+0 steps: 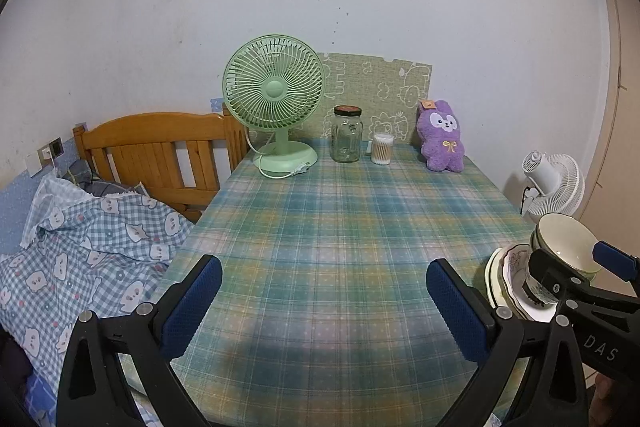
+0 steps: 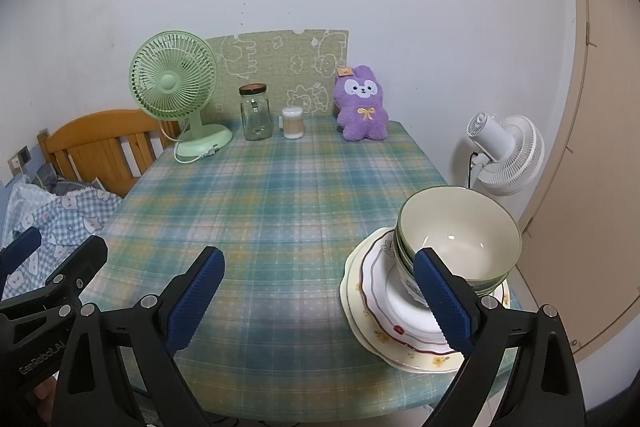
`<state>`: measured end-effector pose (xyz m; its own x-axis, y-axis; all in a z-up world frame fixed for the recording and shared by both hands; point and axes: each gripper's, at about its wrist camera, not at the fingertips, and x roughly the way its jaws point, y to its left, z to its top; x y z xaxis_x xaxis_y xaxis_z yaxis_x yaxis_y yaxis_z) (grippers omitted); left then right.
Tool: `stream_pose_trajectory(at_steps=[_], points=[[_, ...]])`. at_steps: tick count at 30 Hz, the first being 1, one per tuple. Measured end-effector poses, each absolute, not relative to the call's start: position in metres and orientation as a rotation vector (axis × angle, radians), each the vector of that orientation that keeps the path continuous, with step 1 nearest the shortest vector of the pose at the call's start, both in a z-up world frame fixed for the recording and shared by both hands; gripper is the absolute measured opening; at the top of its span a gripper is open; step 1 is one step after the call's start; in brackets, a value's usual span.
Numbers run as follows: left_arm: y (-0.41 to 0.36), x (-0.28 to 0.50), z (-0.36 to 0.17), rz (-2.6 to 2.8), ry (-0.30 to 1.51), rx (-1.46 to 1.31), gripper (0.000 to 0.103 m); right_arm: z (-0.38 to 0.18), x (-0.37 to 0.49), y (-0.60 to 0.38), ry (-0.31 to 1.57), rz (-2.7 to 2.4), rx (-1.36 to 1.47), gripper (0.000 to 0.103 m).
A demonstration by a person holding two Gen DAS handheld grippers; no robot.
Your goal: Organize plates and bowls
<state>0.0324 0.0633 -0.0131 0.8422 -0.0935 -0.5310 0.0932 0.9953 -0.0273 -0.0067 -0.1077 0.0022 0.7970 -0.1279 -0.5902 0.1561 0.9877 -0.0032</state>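
Observation:
A stack of green-rimmed bowls (image 2: 460,231) sits on a red-edged white plate (image 2: 380,291), which lies on a cream flowered plate (image 2: 404,357). The pile stands at the plaid table's (image 2: 280,207) near right corner. My right gripper (image 2: 320,299) is open and holds nothing, its right finger (image 2: 440,299) just in front of the pile's left side. In the left wrist view the bowls (image 1: 568,239) and plates (image 1: 506,279) show at the right edge, partly behind the right gripper (image 1: 576,263). My left gripper (image 1: 324,307) is open over bare tablecloth (image 1: 320,219), left of the right one.
Along the far table edge stand a green fan (image 1: 274,95), a glass jar (image 1: 347,135), a cotton-swab tub (image 1: 382,149) and a purple plush (image 1: 440,135). A white fan (image 2: 504,147) stands beyond the right edge. A wooden headboard (image 1: 160,147) and checked bedding (image 1: 92,239) lie left.

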Motion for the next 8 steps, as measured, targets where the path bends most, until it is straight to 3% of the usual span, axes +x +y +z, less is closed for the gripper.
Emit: stream_pose_trajectory(at_steps=[8], points=[[0.0626,0.0336,-0.0127,-0.102,0.563,0.002,0.103,0.0003,-0.0053,-0.1089,0.639,-0.152,0.049,0.097]])
